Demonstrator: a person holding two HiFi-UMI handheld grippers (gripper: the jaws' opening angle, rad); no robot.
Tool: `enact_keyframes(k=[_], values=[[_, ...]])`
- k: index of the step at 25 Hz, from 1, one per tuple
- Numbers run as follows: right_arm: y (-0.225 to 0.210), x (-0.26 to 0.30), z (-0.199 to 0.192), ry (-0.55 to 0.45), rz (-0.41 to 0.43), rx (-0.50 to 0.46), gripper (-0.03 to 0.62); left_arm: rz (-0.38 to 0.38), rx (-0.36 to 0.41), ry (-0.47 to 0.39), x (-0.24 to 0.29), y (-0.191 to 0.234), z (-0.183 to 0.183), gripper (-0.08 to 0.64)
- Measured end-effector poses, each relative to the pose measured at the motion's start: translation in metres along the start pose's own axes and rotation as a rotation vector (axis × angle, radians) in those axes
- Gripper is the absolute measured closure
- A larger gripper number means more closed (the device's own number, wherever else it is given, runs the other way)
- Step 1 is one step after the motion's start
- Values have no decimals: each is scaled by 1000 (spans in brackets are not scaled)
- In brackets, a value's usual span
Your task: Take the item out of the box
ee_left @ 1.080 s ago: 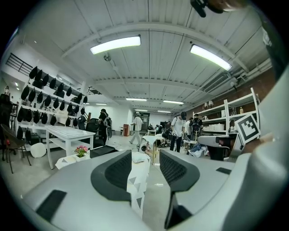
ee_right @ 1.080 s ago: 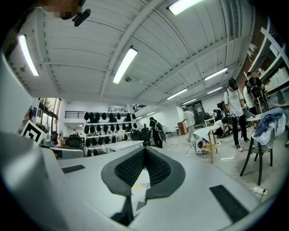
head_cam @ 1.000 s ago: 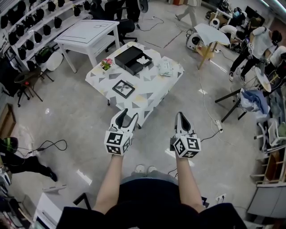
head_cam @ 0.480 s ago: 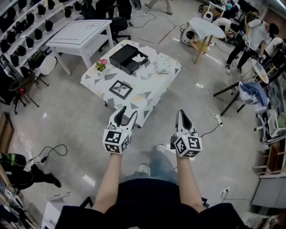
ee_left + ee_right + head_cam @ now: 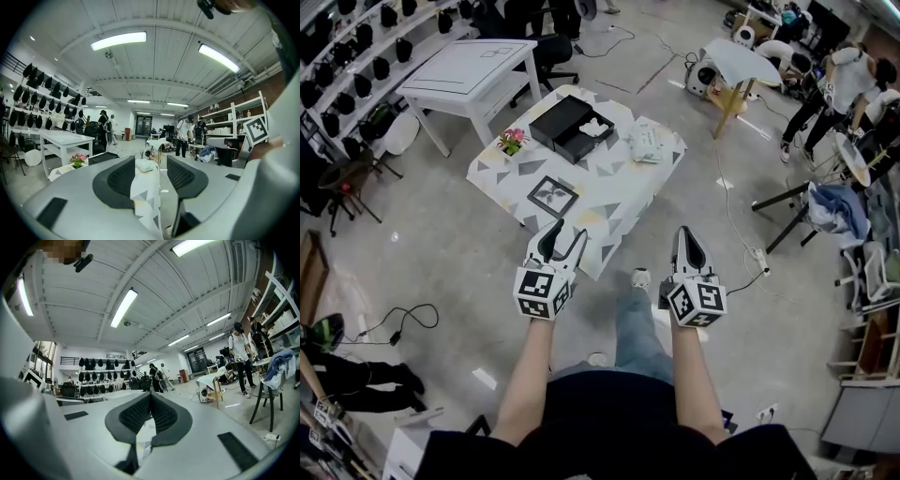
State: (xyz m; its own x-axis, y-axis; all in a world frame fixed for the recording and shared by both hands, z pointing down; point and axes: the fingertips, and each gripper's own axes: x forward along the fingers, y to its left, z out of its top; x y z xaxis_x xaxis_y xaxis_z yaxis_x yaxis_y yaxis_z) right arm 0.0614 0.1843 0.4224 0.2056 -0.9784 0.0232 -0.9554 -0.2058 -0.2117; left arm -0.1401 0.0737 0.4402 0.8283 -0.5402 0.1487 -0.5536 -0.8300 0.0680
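Head view: the approach is under way, I judge. On the table's (image 5: pixel 605 183) far side sits the open black box (image 5: pixel 565 120), white item (image 5: pixel 596 127) inside. Short of the table, the left gripper's (image 5: pixel 571 234) jaws are spread and empty, while the right gripper's (image 5: pixel 685 234) are pressed together. Next: step closer.

We've taken a step toward the low table with the grey-triangle-print cloth (image 5: pixel 614 187). Our blue-jeans leg (image 5: pixel 633 328) has swung forward, and its white shoe (image 5: pixel 640 277) now sits at 9 o'clock of the right gripper (image 5: pixel 687 234), between it and the left gripper (image 5: pixel 572 230).
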Motion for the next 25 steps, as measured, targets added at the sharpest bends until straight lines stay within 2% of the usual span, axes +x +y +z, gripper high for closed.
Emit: enact_keyframes(k=[6,19,25], values=[[-20,66,2,29,48,1,589,68,-16,5,46,28,3,348],[-70,292,10,134,297,-62,589,308,-88,32,193,105,12,348],[-84,376,5,186,395,-69,589,401,-102,24,252,133,22,348]])
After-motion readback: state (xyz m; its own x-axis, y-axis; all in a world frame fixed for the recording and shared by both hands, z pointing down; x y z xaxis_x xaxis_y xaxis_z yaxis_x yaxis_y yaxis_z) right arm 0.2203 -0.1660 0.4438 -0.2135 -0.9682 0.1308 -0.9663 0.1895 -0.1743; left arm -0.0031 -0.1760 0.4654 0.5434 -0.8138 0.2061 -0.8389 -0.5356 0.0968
